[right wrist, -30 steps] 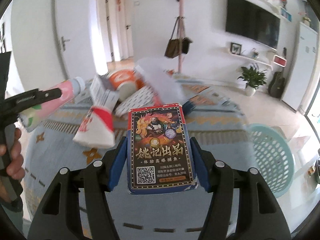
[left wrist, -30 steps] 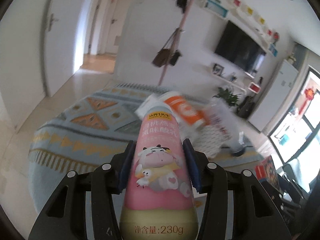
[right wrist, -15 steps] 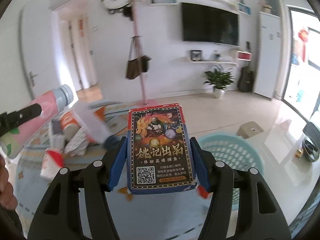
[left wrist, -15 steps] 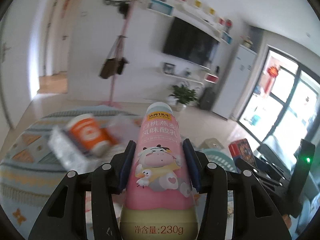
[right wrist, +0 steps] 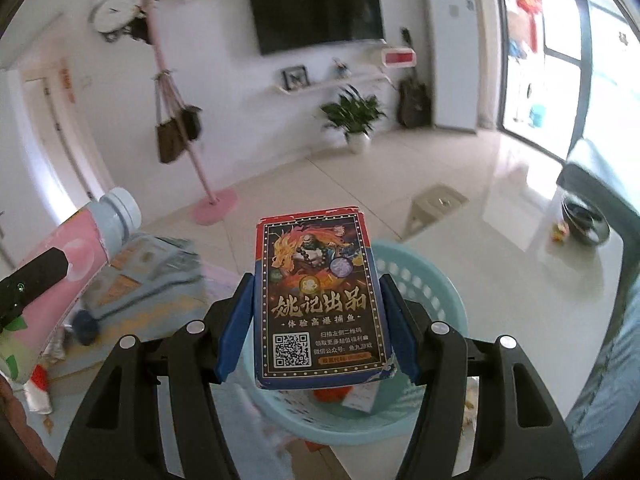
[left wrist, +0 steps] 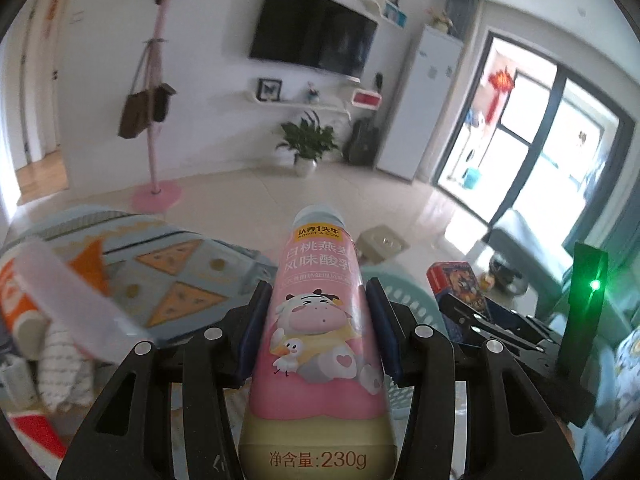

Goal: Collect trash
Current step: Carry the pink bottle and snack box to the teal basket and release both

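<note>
My left gripper (left wrist: 316,320) is shut on a pink yogurt bottle (left wrist: 318,328) with a cartoon cow and a pale blue cap; the bottle also shows at the left of the right wrist view (right wrist: 68,264). My right gripper (right wrist: 316,312) is shut on a red and blue playing-card box (right wrist: 320,300), held above a light teal plastic basket (right wrist: 440,300) on the floor. The basket holds some trash (right wrist: 360,396). In the left wrist view the card box (left wrist: 456,280) and the basket rim (left wrist: 412,292) show to the right of the bottle.
A patterned blue rug (left wrist: 172,276) carries more trash: an orange cup (left wrist: 16,300), a clear plastic piece (left wrist: 76,300) and white wrappers (left wrist: 64,364). A small stool (right wrist: 436,204), a pink coat stand (right wrist: 212,204), a potted plant (right wrist: 356,120) and a grey sofa (right wrist: 600,184) stand around.
Both grippers have swung to the right, away from the trash pile on the rug and toward the teal basket. The basket now lies directly under the card box. Both grips are unchanged.
</note>
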The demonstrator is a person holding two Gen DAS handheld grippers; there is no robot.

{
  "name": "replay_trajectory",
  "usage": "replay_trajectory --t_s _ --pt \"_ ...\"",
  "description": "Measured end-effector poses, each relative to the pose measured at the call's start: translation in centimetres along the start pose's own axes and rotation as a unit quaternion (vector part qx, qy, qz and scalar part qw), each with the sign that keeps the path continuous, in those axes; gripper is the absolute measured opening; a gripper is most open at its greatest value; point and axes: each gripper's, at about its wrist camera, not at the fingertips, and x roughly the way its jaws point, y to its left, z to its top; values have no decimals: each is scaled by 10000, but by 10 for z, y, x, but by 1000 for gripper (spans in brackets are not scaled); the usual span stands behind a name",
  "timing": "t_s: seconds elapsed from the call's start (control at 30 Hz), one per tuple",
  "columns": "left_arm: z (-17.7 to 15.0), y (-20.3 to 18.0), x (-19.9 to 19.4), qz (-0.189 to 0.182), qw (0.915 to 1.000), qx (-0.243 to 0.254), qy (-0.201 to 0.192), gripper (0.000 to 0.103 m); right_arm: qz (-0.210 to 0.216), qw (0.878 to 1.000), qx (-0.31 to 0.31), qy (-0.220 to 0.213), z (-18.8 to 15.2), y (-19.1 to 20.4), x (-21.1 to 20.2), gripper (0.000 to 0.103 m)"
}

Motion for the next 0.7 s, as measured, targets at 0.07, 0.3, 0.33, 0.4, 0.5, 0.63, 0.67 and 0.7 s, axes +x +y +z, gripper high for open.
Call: replay_trajectory --t_s 0.07,0.3,0.33,0.4,0.5,0.63,0.67,0.7 --pt "-6 -11 20 -13 9998 85 156 47 -77 9998 91 166 -5 -8 14 58" --pt "-19 -16 63 -183 9978 112 626 50 -206 9972 311 655 -19 -27 52 59" --pt "-20 -16 63 -193 9978 97 626 59 -206 9969 337 674 -20 -30 54 59" --pt "-19 -14 60 -171 9984 96 532 62 -251 9966 368 687 -22 -35 55 59" --pt "-19 -14 53 -147 9987 151 465 62 -243 9962 450 707 -26 -41 52 62" --pt "-19 -10 45 -154 9990 104 399 63 -272 9960 485 696 -29 -47 49 66" --pt "-21 -8 41 -171 9991 76 388 63 -242 9960 493 700 -29 -47 47 66" --pt "-22 -8 38 -168 9991 66 373 63 -273 9960 492 695 -30 -47 46 66"
